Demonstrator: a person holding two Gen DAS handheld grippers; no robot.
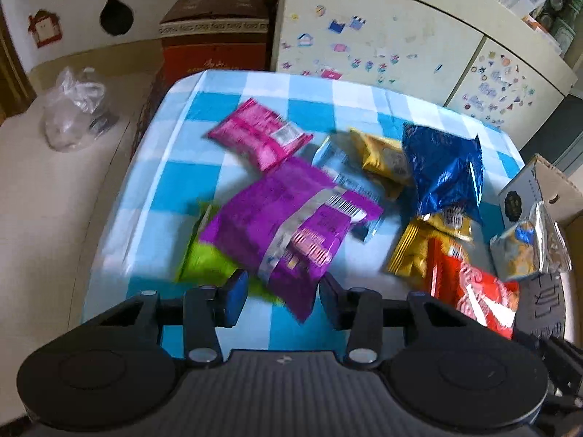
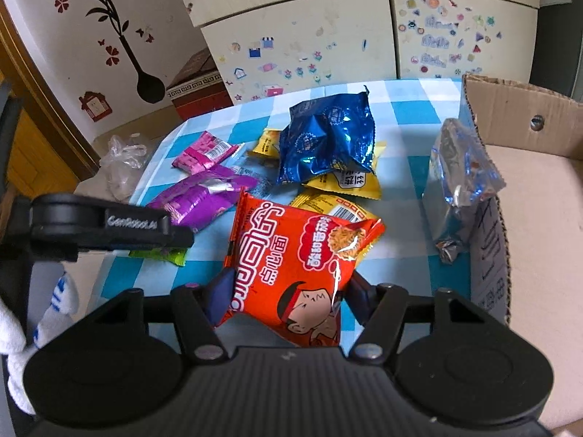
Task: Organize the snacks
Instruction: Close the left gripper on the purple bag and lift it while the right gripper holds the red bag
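Both tongs clenched: left tongs [image 1: 282,293] on purple packet [image 1: 288,224], right tongs [image 2: 288,296] on red packet [image 2: 291,273]. Best lifted clear, then lowered gently into cardboard box [image 2: 510,109].

I count two purple-pink packets [image 1: 288,218] ahead of my left jaws, one between them; one green packet [image 1: 204,262] beneath it; one blue bag [image 2: 328,142]; three yellow packets [image 2: 342,182]; one red noodle packet [image 2: 295,273] between my right jaws; one silver bag [image 2: 459,167]; one cardboard box [image 2: 517,116].
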